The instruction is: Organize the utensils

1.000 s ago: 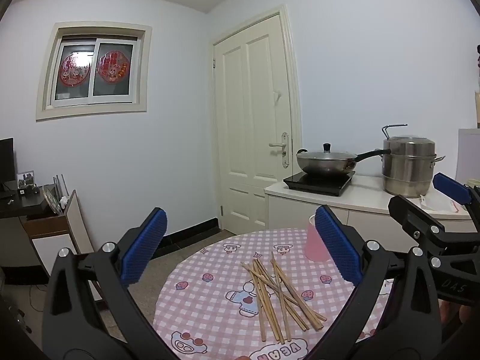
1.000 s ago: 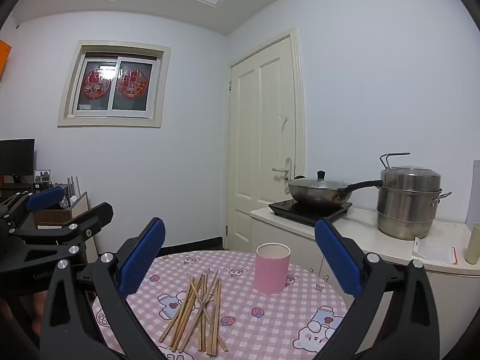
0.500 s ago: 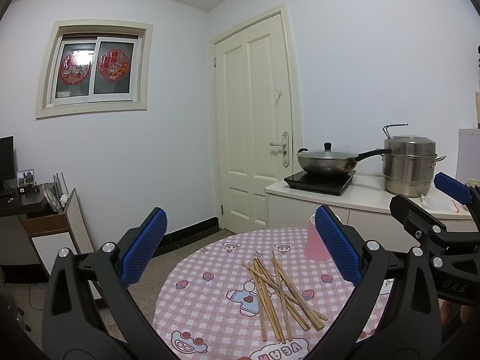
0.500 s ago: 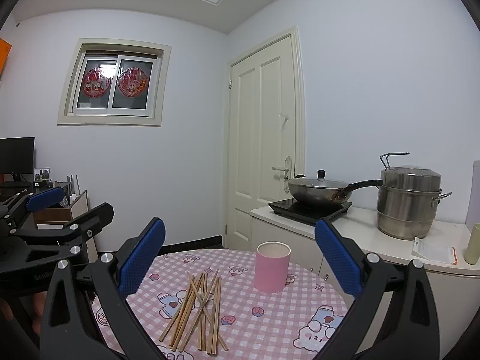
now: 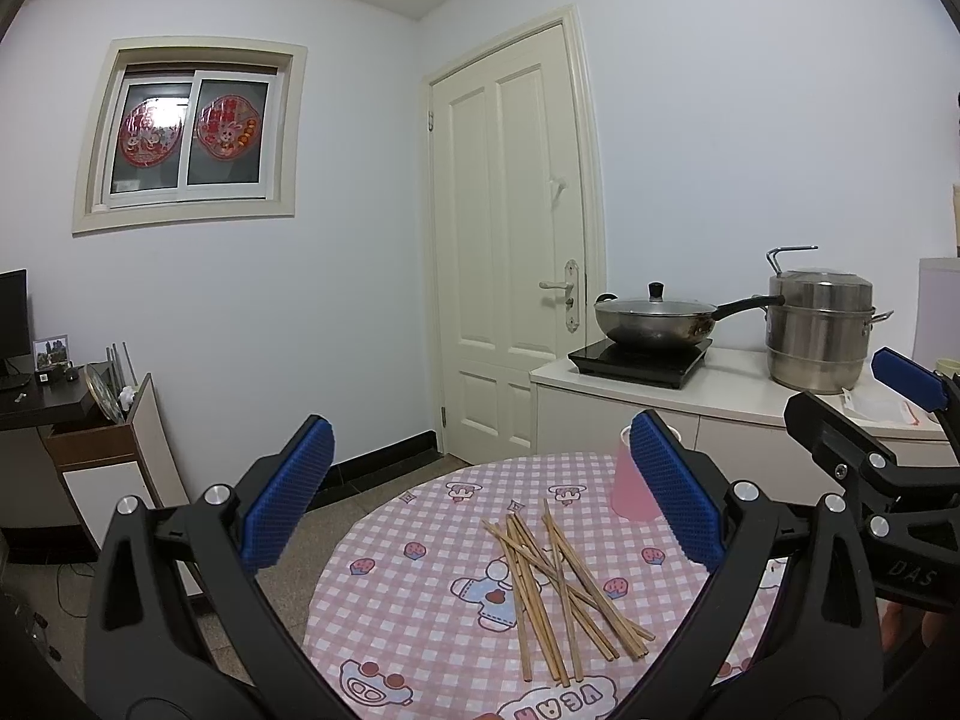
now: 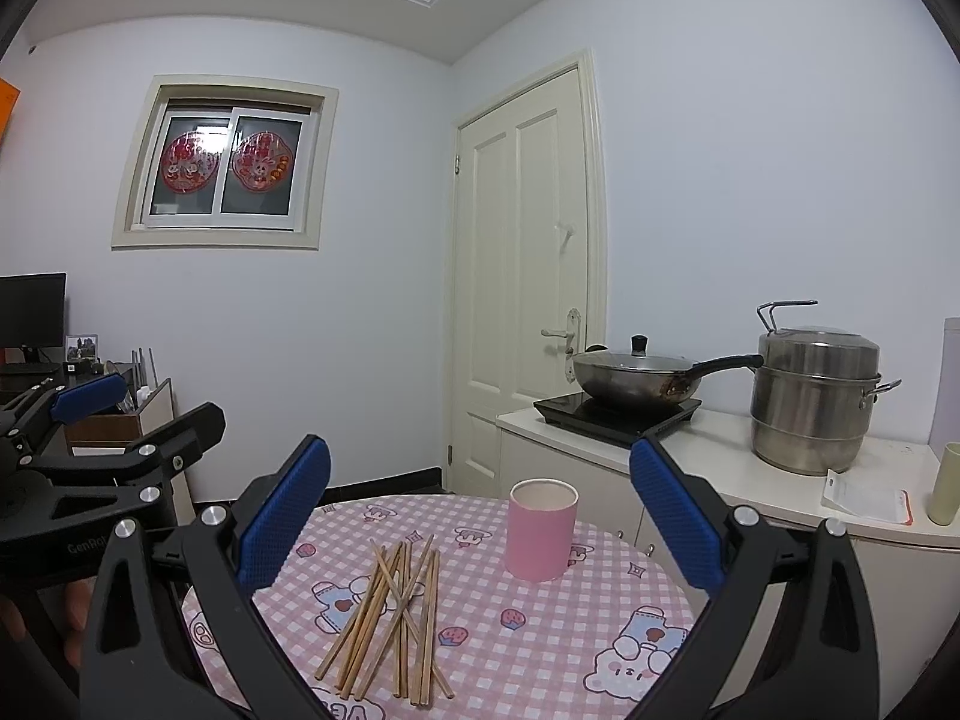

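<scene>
Several wooden chopsticks [image 5: 555, 585] [image 6: 393, 609] lie in a loose crossed pile on a round table with a pink checked cloth [image 5: 420, 600] [image 6: 540, 630]. A pink cup [image 6: 542, 529] [image 5: 630, 495] stands upright behind the pile, empty as far as I can see; in the left wrist view my right finger hides part of it. My left gripper [image 5: 480, 492] hovers open above the table's near side, holding nothing. My right gripper [image 6: 480, 510] is open too, above the pile and cup. Each gripper shows at the edge of the other's view.
A white counter [image 6: 720, 456] behind the table carries a hob with a lidded wok [image 6: 636, 381], a steel steamer pot [image 6: 810, 402], a packet and a pale cup [image 6: 945, 483]. A shut door [image 5: 516, 252] is behind. A cabinet [image 5: 114, 468] stands left.
Both views have shifted only slightly; the grippers stay open and the chopsticks and cup have not moved.
</scene>
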